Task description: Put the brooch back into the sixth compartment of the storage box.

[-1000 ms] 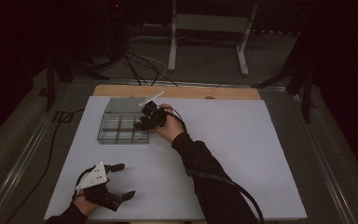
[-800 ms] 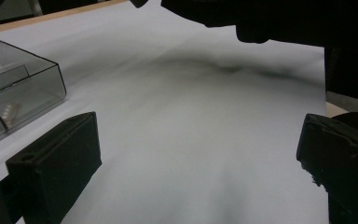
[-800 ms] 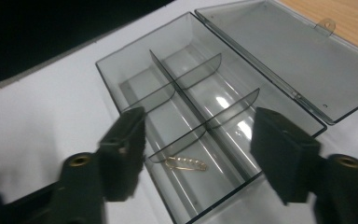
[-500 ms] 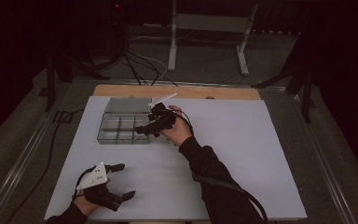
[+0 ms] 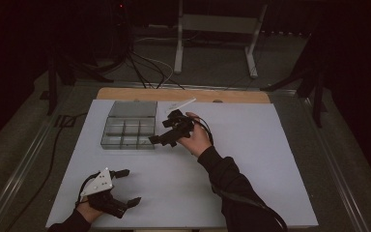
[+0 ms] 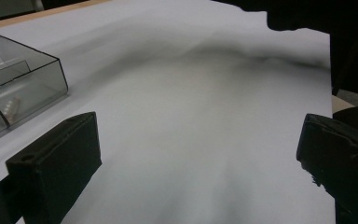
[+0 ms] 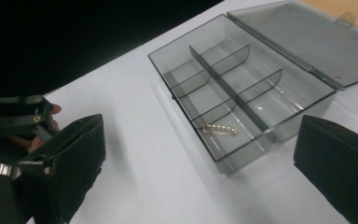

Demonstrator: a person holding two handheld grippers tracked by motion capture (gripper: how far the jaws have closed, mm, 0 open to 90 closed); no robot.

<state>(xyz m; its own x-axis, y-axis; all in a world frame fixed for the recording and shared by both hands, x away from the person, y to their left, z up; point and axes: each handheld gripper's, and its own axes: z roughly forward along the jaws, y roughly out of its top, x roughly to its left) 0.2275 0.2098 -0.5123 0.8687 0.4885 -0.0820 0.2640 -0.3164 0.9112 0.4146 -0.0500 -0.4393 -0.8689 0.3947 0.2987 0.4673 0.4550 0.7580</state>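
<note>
Smoky plastic box is lying at eleven o'clock from my right tongs, nearer than my left tongs; I'm holding both open, empty.

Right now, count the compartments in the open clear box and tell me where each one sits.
6, in the clear box: two rows of three either side of a long central divider. A small gold chain lies in the end compartment nearest the right hand-held gripper; the others look empty.

No readable text, label or number shows anywhere.
</note>
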